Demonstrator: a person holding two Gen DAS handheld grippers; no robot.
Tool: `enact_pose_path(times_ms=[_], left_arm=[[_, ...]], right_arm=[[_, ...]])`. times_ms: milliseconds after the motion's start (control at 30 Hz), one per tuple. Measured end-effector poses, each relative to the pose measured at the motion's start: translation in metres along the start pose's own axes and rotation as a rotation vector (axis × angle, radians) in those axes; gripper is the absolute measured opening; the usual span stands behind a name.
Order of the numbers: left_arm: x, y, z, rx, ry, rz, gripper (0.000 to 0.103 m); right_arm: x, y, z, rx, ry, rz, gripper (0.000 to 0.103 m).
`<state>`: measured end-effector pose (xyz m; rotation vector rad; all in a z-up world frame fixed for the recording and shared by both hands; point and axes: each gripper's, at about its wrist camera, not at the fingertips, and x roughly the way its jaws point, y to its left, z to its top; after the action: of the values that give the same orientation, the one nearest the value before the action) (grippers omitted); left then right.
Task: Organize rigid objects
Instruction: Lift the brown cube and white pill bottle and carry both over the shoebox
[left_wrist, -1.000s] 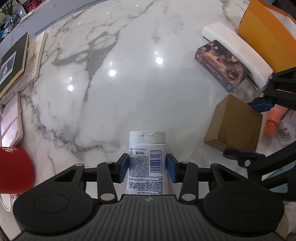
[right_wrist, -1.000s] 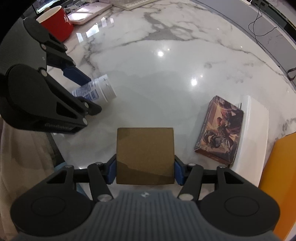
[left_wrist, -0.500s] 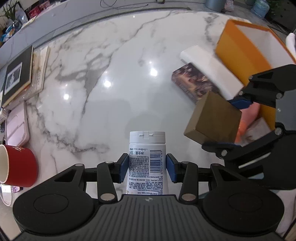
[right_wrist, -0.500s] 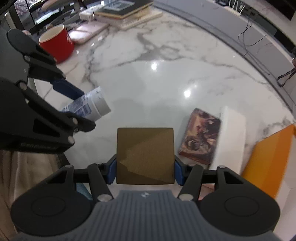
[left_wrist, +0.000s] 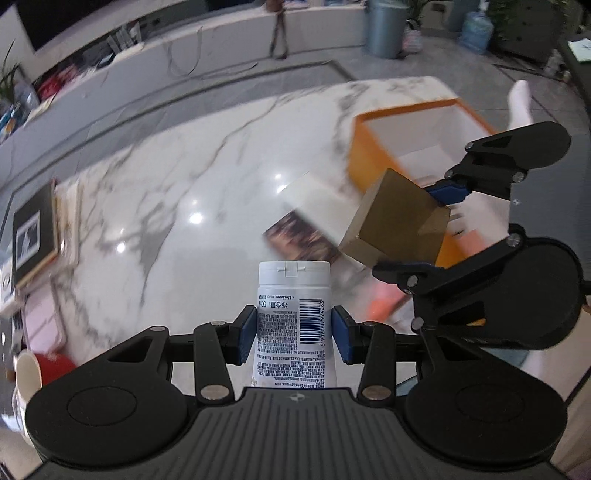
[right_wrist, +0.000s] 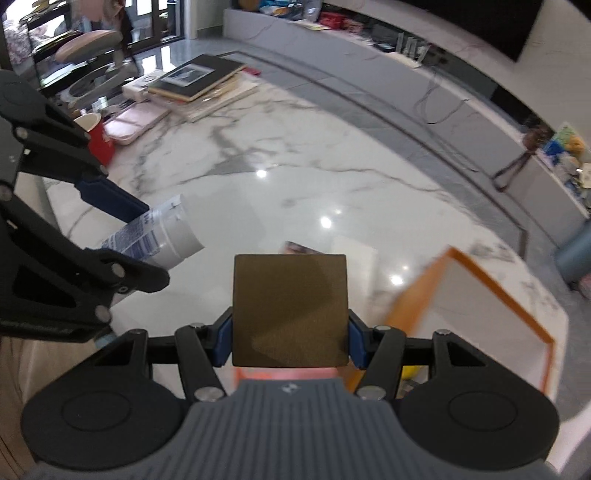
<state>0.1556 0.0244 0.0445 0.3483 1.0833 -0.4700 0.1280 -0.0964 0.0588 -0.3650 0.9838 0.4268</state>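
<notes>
**Carrying two items toward the orange box, with room for a clash**

Gripping a white bottle (left_wrist: 293, 317), the left gripper (left_wrist: 294, 334) has its jaws closed narrowly on the label, blue pads pressed flat against both sides; the capped end points forward, raised above the marble table (left_wrist: 177, 192). The right gripper (right_wrist: 290, 341) holds a brown box (right_wrist: 290, 310) with its jaws spread much wider, the pads bearing on the box's two opposite side faces near its rear edge. In the left wrist view that brown box (left_wrist: 397, 221) hangs in the air in front of the near corner of the open orange box (left_wrist: 373, 158), which sits toward the table's right end.

Risks, as I judge them: the two grippers are close together, and the right one sits just beside the bottle's path, so a careless swing could knock linkage against linkage. The brown box is held only near its back, so most of its bulk overhangs; a bump on the orange wall could twist it out of the pads. The bottle's smooth, rounded side gives the pads little purchase, and a tilt might let it slide.

Below them lie a dark illustrated book (left_wrist: 299, 236) and a white slab (left_wrist: 314, 199), touching each other, just beside the orange box. Farther left sit a red mug (left_wrist: 40, 369), a pink tray (right_wrist: 135, 120) and a stack of books (right_wrist: 199, 79).
</notes>
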Motion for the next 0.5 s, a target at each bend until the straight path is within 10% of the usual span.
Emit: enact_pose_path(times_ms=[500], left_arm=[[-0.004, -0.112, 0.073, 0.156, -0.083, -0.144, 0.050]], right_arm=[[-0.053, -0.108, -0.079, 0.113, 0.045, -0.171, 0.059]])
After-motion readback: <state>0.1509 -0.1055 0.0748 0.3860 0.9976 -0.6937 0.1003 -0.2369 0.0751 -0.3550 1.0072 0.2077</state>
